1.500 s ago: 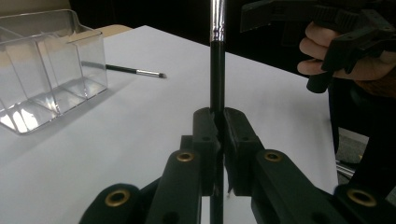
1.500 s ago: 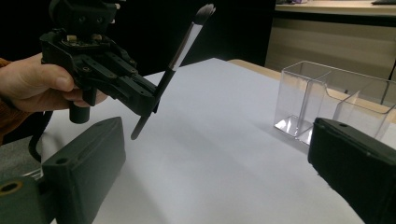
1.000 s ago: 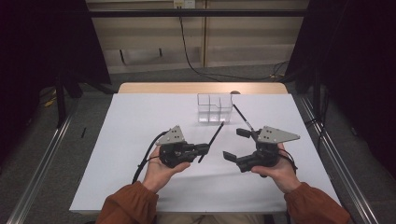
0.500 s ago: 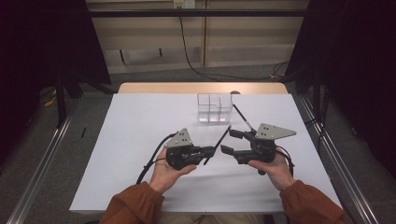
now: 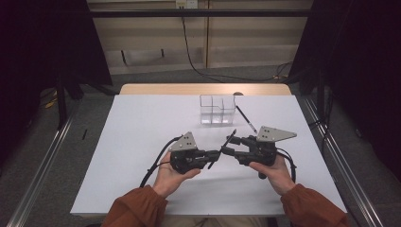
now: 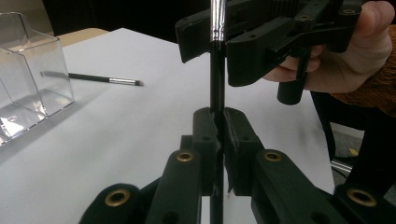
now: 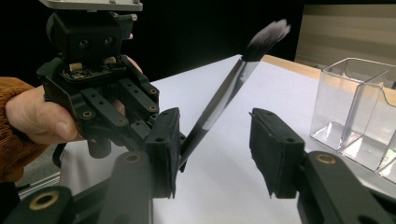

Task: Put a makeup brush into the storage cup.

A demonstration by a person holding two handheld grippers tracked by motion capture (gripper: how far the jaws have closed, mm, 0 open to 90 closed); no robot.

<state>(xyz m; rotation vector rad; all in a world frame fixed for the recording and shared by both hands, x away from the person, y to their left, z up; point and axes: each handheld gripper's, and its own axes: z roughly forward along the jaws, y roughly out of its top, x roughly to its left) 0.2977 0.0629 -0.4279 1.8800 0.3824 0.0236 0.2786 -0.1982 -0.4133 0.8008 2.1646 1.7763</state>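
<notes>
Right gripper (image 5: 229, 145) moved in beside left gripper (image 5: 215, 155); its jaws just closing, unclenched around brush (image 7: 224, 100). Left clamps brush handle.

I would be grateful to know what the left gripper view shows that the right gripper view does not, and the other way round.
The left gripper view offers a second brush lying on the table near the clear box, and the left gripper shut on the handle of the held brush. The right gripper view offers that brush's bristle tip, raised and tilted. Both share the held brush, the clear box and the table.
</notes>
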